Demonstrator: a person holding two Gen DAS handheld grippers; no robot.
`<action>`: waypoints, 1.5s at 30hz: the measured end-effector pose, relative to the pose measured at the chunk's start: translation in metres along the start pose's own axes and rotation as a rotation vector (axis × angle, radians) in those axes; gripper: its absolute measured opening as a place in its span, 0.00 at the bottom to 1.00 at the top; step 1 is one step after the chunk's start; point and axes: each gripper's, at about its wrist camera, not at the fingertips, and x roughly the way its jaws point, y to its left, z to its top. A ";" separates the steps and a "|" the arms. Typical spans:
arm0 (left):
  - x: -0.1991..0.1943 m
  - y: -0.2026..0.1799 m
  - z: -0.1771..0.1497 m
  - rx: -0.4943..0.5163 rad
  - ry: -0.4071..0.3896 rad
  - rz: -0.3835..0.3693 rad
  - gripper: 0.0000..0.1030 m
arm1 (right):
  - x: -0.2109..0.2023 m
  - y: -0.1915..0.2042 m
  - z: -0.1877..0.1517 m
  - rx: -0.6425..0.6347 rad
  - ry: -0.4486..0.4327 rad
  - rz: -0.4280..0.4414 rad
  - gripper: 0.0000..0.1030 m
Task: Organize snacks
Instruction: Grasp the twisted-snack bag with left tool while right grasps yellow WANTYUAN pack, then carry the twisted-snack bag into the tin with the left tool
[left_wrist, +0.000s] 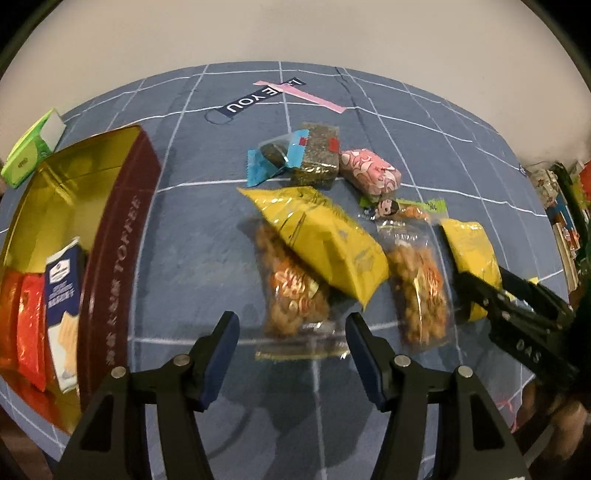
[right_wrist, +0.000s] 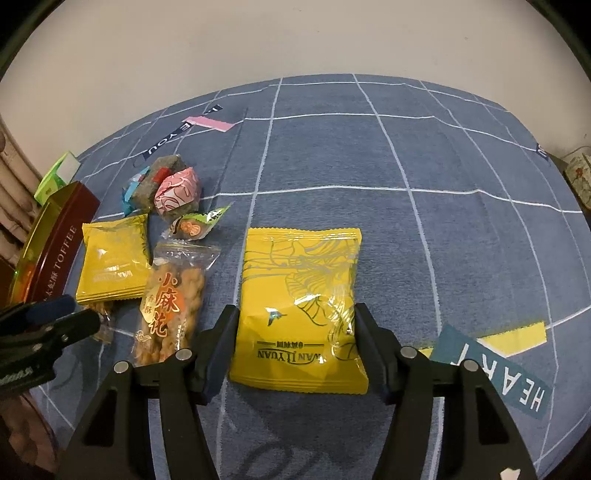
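My right gripper (right_wrist: 295, 314) is shut on a yellow snack pack (right_wrist: 299, 295) that lies flat on the blue checked cloth, a pad against each side edge. In the left wrist view that gripper (left_wrist: 482, 278) and its pack (left_wrist: 469, 247) are at the right. My left gripper (left_wrist: 291, 321) hovers open over a clear bag of fried twists (left_wrist: 291, 291), which lies partly under a second yellow pack (left_wrist: 325, 240). Another twist bag (left_wrist: 417, 280) lies between the two yellow packs. The maroon toffee tin (left_wrist: 122, 240) stands open at the left, holding orange packets (left_wrist: 29, 325) and a blue-and-white pack (left_wrist: 62, 295).
Behind the pile lie a dark seed bar (left_wrist: 317, 155), a blue wrapper (left_wrist: 266, 162), a pink wrapped block (left_wrist: 369, 171) and a small candy (left_wrist: 391, 208). A green box (left_wrist: 29, 151) sits beyond the tin. Cluttered shelves (left_wrist: 565, 221) border the right side.
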 end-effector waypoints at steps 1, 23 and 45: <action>0.002 0.000 0.003 0.001 -0.003 0.002 0.60 | 0.000 0.000 0.000 -0.002 0.001 0.000 0.58; 0.023 0.005 0.021 0.022 0.001 0.030 0.39 | 0.002 0.005 0.001 -0.011 0.005 -0.017 0.59; -0.027 0.022 -0.015 0.056 -0.011 0.007 0.38 | 0.005 0.017 -0.001 -0.058 0.017 -0.104 0.60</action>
